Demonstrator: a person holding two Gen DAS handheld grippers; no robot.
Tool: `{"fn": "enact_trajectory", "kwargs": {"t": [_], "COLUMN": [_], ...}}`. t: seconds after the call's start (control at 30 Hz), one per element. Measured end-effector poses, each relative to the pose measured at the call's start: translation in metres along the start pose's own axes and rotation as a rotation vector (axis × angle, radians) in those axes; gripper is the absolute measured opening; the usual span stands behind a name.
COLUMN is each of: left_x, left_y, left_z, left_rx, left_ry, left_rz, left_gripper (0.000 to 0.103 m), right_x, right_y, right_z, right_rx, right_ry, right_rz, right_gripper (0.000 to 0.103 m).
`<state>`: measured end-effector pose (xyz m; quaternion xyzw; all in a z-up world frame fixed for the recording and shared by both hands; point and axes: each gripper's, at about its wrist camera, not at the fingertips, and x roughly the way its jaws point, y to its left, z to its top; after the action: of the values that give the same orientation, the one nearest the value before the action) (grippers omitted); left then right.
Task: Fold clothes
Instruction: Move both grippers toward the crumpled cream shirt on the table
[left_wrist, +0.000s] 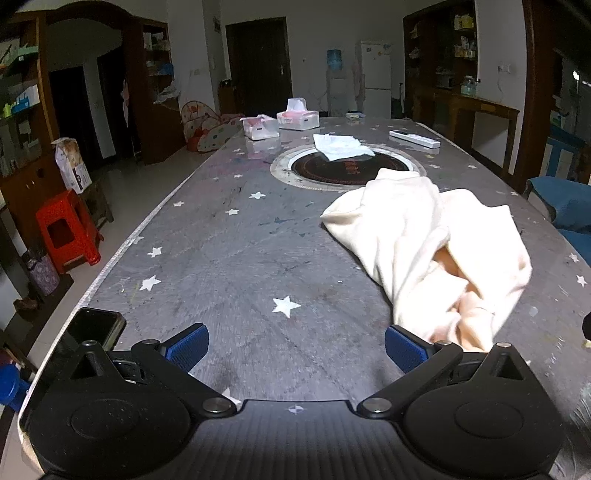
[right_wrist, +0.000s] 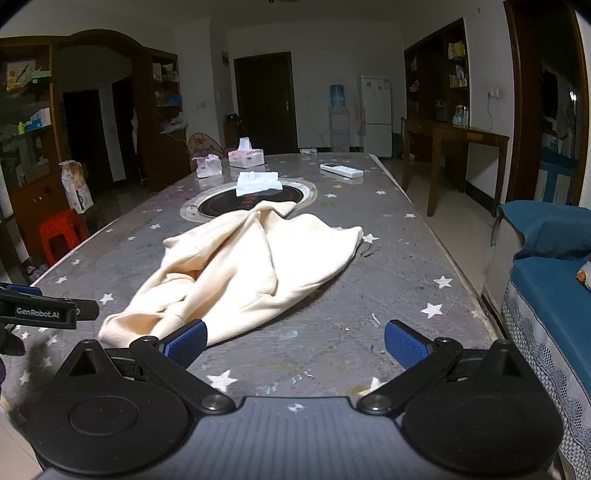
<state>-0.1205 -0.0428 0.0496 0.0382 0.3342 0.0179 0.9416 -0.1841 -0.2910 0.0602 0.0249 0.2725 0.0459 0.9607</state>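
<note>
The crumpled cream fleece garment (right_wrist: 236, 266) lies bunched on the grey star-printed desk (right_wrist: 369, 295), its long axis running away from you, from a near bundled end toward the round dark inset hob (right_wrist: 251, 201). That near end sits just ahead of your right gripper's (right_wrist: 295, 345) left finger (right_wrist: 186, 345) and beside your left gripper's (left_wrist: 295, 345) right finger (left_wrist: 404, 347). Both pairs of fingers stand wide apart, holding nothing. Either hand looks about equally near; you likely need to spread it flat first, well short of the white tissue (right_wrist: 256, 182)
</note>
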Motion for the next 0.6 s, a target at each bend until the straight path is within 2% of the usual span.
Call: {"fn": "enact_trajectory", "kwargs": {"t": [0.27, 0.6], "left_x": [-0.013, -0.009], "left_y": [-0.002, -0.001], "left_z": [0.0, 0.003], "left_rx": [0.013, 0.004], "left_ry": [-0.037, -0.029], "left_rz": [-0.012, -0.039], "left_gripper": [0.103, 0.103], "right_x": [-0.014, -0.018], "right_y": [0.006, 0.013], "right_z": [-0.003, -0.002], "right_rx": [-0.001, -0.016], "right_ry": [-0.02, -0.012], "right_rz": [-0.005, -0.027], "right_gripper": [0.103, 0.103]}}
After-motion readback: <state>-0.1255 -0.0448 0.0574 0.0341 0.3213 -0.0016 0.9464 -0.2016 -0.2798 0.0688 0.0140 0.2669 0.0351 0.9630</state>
